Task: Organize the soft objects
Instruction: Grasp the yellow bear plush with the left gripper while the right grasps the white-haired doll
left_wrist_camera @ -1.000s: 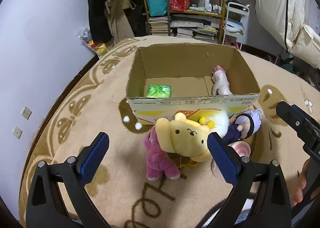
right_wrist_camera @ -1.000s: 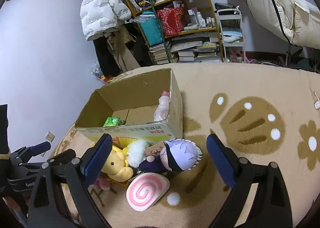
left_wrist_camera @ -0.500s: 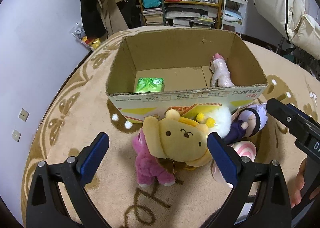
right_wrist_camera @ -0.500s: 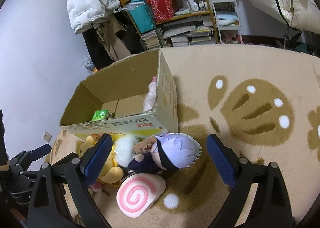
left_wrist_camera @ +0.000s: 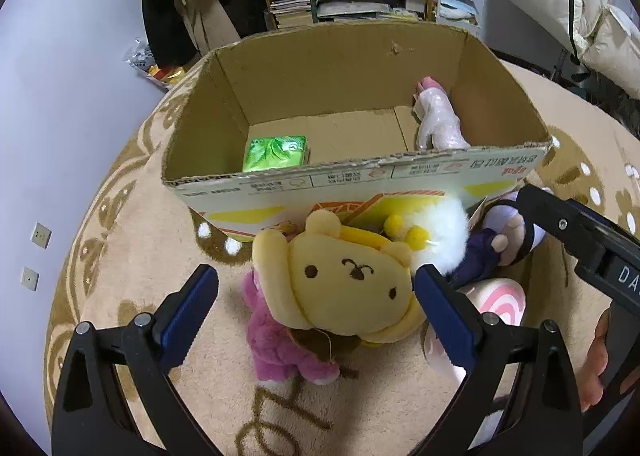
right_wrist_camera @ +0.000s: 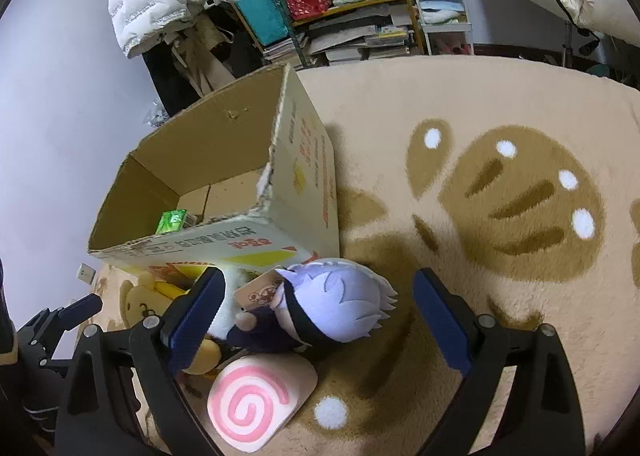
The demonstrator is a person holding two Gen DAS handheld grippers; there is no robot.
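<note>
The left gripper (left_wrist_camera: 316,292) stood with its jaws wide, holding nothing, framing the yellow bear (left_wrist_camera: 344,288) at the centre of its view. The right gripper (right_wrist_camera: 316,308) was likewise spread wide and empty, around the lavender-haired doll (right_wrist_camera: 336,308) low in its frame. A pink plush (left_wrist_camera: 280,344) lay against the bear's lower left; a pink swirl cushion (right_wrist_camera: 256,400) lay just below the doll. All sat on the rug (right_wrist_camera: 500,296) against the cardboard box (left_wrist_camera: 360,184), which held a green packet (left_wrist_camera: 276,152) and a wrapped pale toy (left_wrist_camera: 438,124).
</note>
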